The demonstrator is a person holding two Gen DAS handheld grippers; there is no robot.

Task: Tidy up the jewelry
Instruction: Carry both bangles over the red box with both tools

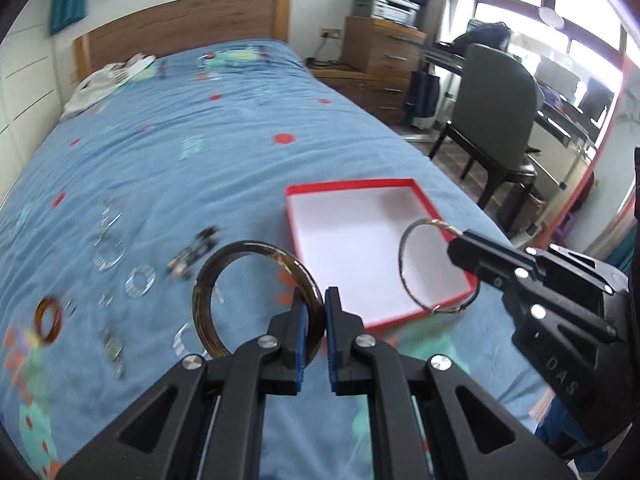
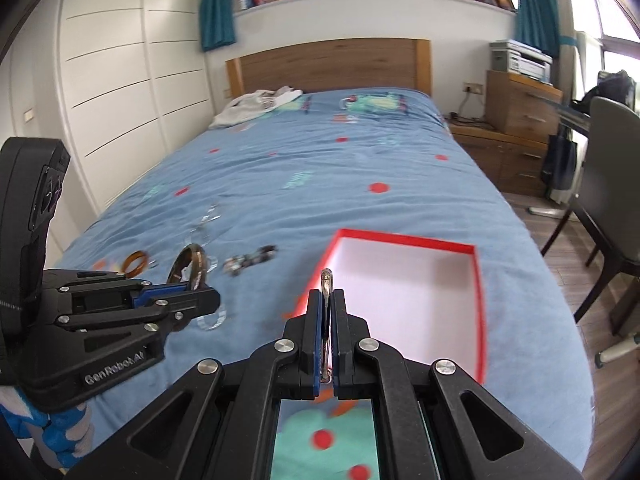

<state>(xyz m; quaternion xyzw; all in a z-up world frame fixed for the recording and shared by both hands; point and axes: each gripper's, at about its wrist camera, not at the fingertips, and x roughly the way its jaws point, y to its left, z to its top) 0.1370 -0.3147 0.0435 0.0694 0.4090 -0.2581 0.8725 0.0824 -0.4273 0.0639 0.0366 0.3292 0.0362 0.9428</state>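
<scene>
Left wrist view: the left gripper (image 1: 316, 312) is pinching a dark tortoiseshell bangle (image 1: 256, 300) by its right rim, ring standing upright above the blue bedspread (image 1: 240, 152). To the right, the right gripper (image 1: 460, 250) is pinching a thin silver bangle (image 1: 436, 266), which is hanging over the near right corner of the red box (image 1: 348, 190). The box is lying open on the bed, white floor bare, nothing in it. Loose pieces are lying left of the box: an amber ring (image 1: 49, 319), silver hoops (image 1: 140, 281), a dark beaded bracelet (image 1: 194, 254).

Right wrist view: the right gripper (image 2: 327, 312) is pressing its jaws on the silver bangle (image 2: 327, 280), seen edge-on, just near of the box's (image 2: 408, 240) near left corner. The left gripper (image 2: 188, 292) is holding the dark bangle (image 2: 192, 262) at far left, well apart from the box.

Judgement: both bangles are probably heading for the box. Bring each low over the white floor before loosening, silver one first, and keep the dark one clear of the rim so it does not tip out.
</scene>
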